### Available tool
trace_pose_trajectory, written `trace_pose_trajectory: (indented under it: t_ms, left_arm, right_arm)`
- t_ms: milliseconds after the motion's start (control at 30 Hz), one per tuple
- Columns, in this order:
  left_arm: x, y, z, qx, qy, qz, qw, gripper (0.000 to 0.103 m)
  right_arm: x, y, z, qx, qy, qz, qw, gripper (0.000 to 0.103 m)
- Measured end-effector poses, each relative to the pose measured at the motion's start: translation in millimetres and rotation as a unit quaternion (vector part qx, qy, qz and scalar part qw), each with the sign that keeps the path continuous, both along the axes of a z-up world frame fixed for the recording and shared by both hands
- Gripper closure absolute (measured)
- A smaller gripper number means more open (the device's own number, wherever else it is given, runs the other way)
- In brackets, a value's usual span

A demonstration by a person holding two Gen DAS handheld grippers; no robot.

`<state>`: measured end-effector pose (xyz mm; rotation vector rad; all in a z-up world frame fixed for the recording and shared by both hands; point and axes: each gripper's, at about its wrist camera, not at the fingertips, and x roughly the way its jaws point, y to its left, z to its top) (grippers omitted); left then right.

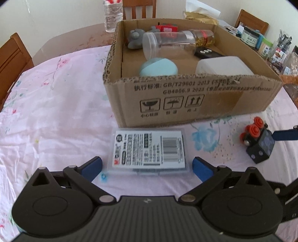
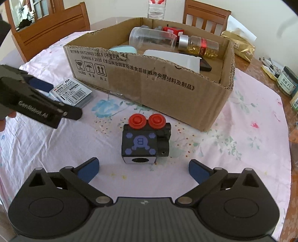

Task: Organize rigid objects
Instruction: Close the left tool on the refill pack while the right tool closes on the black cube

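Note:
A flat clear case with a white printed label (image 1: pixel 149 149) lies on the tablecloth in front of the cardboard box (image 1: pixel 186 104). My left gripper (image 1: pixel 147 167) is open, its blue pads on either side of the case's near end, not touching. A black block with two red knobs (image 2: pixel 144 141) sits on the cloth before the box (image 2: pixel 149 87). My right gripper (image 2: pixel 143 169) is open just short of it. The block also shows in the left wrist view (image 1: pixel 258 143), the case in the right wrist view (image 2: pixel 71 93). The box holds a clear jar (image 1: pixel 167 43), a teal lid (image 1: pixel 158 68), a white container (image 1: pixel 223 65).
A pink floral cloth (image 1: pixel 55 104) covers the round table. A water bottle (image 1: pixel 112 14) stands behind the box. Jars and packets (image 1: pixel 275 48) crowd the right edge. Wooden chairs (image 2: pixel 50 28) surround the table. A gold bag (image 2: pixel 240 44) lies behind the box.

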<state>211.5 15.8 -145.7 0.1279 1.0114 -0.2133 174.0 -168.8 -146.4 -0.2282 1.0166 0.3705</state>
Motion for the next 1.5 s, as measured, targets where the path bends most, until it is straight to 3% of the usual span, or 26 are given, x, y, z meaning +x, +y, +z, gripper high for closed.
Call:
trace_pose_trajectory:
  t_ms: [333, 467, 833, 1000, 1167, 1300, 1500]
  left_arm:
    - [10.7, -2.9, -0.9, -0.004, -0.010, -0.011, 0.9999, 0.004]
    - [10.5, -3.3, 2.6, -0.003, -0.008, -0.013, 0.9999, 0.013]
    - [3.7, 2.1, 2.7, -0.001, -0.001, -0.009, 1.0000, 0.013]
    - [3.1, 3.1, 2.7, -0.002, -0.002, -0.008, 1.0000, 0.013]
    - [2.7, 3.4, 3.1, -0.001, -0.002, -0.009, 1.0000, 0.013]
    - [2.6, 4.0, 3.8, -0.001, -0.001, -0.011, 0.9999, 0.012]
    - [3.6, 3.9, 3.5, 0.000, -0.001, -0.015, 0.9999, 0.012]
  right_arm:
    - [-2.2, -0.8, -1.0, 0.003, -0.007, 0.001, 1.000, 0.000]
    - [-2.7, -1.5, -0.5, 0.004, -0.010, 0.009, 1.000, 0.000]
    - [11.4, 14.5, -1.6, 0.008, -0.021, 0.023, 0.999, 0.000]
    - [11.9, 17.6, 2.6, 0.009, -0.025, 0.028, 0.999, 0.017]
    - [13.8, 16.8, 4.0, 0.008, -0.026, 0.014, 1.000, 0.025]
    - [15.4, 16.4, 6.1, 0.008, -0.029, 0.005, 1.000, 0.041]
    - [16.5, 16.2, 6.1, 0.006, -0.031, -0.005, 0.999, 0.044]
